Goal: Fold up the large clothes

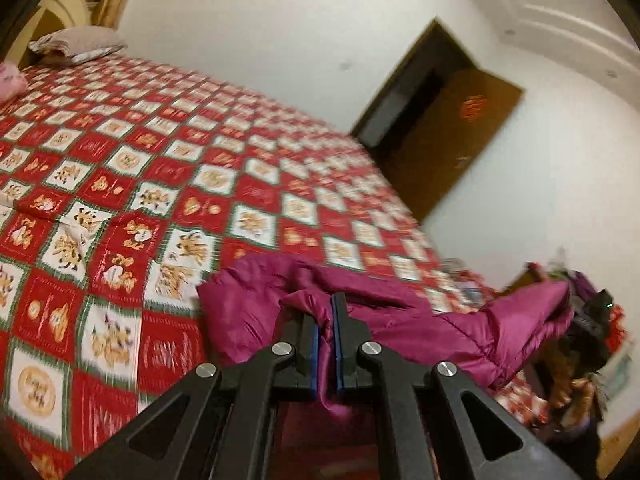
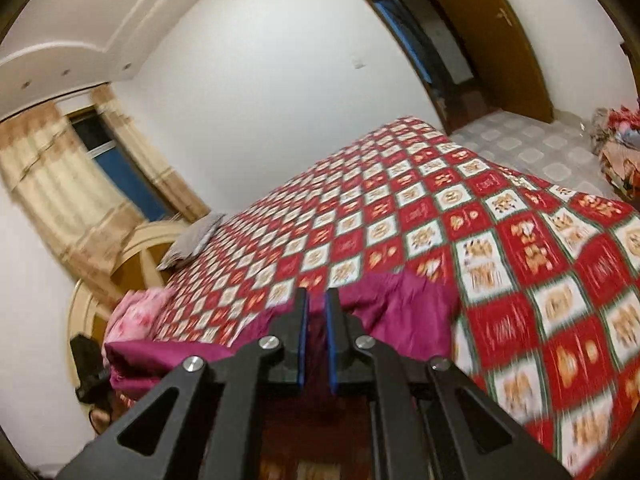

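A magenta quilted jacket (image 1: 420,320) hangs stretched between both grippers above a bed. My left gripper (image 1: 327,300) is shut on a fold of its fabric, which bulges out between the blue pads. The jacket runs right from there to the right gripper (image 1: 592,312), seen small and dark at its far end. In the right wrist view my right gripper (image 2: 317,296) is shut on the jacket (image 2: 400,300), with fabric pinched between the pads. The cloth trails left toward the left gripper (image 2: 90,364) at the lower left edge.
The bed (image 1: 200,160) wears a red and white checked cover with cartoon prints. A grey pillow (image 1: 76,42) and a pink one (image 1: 10,80) lie at its head. A brown door (image 1: 452,136) stands open; a heap of clothes (image 2: 618,148) sits on the tiled floor.
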{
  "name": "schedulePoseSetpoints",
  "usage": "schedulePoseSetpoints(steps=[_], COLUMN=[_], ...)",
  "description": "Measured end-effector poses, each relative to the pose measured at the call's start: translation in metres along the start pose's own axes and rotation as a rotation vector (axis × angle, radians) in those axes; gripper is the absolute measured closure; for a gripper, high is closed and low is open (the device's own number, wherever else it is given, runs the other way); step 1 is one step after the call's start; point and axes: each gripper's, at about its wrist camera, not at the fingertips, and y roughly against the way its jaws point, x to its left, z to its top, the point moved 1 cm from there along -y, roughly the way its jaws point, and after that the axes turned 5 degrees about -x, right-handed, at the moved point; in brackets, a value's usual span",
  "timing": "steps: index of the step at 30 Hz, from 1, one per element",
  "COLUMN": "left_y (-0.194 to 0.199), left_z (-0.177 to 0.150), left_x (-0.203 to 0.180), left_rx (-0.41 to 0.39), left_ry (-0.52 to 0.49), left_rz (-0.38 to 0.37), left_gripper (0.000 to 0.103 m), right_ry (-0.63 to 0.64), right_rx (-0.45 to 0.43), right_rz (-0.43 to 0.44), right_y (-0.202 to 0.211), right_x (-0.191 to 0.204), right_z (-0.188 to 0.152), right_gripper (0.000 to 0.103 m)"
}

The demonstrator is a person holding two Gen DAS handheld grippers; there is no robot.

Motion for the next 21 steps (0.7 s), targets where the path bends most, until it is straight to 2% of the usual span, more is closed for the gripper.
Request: schedulePoseSetpoints(steps=[5, 10, 14, 16, 18, 19, 21], left_y=[-0.079, -0.120, -0.132, -0.133, -0.127, -0.121, -0.108], left_z=[0.002, -0.002, -0.004, 0.001, 0.012, 0.018, 0.031], left_x=[0.028, 0.048, 0.063, 0.074, 0.085, 0.087, 0.085], left_rx=[0.062, 0.098, 0.139, 0.169, 0.181, 0.171, 0.122], left_ry=[0.045, 0.068, 0.177, 0.261, 0.354, 0.388, 0.382], left_rz=[0.132, 0.230, 0.163, 0.094, 0.017, -0.021, -0.031], left_gripper=[0.098, 0.098, 0.096, 0.094, 0.093, 0.093, 0.090], right_ry=[-0.054, -0.003, 0.014, 0.012, 0.010, 0.018, 0.051], right_rx=[0.041, 0.075, 0.112, 0.146, 0.160, 0.150, 0.130], right_rz=[-0.113, -0.224, -0.310, -0.348, -0.388, -0.402, -0.447], right_y=[-0.086, -0.147, -0.176, -0.184, -0.187, -0.185, -0.179], right_x=[-0.041, -0.065, -0.084, -0.092, -0.099, -0.100, -0.100], right_z=[0.001, -0.016, -0.034, -0.046, -0.055, -0.057, -0.062], right_gripper=[0.093, 0.093, 0.089, 0.087, 0.071, 0.069, 0.064])
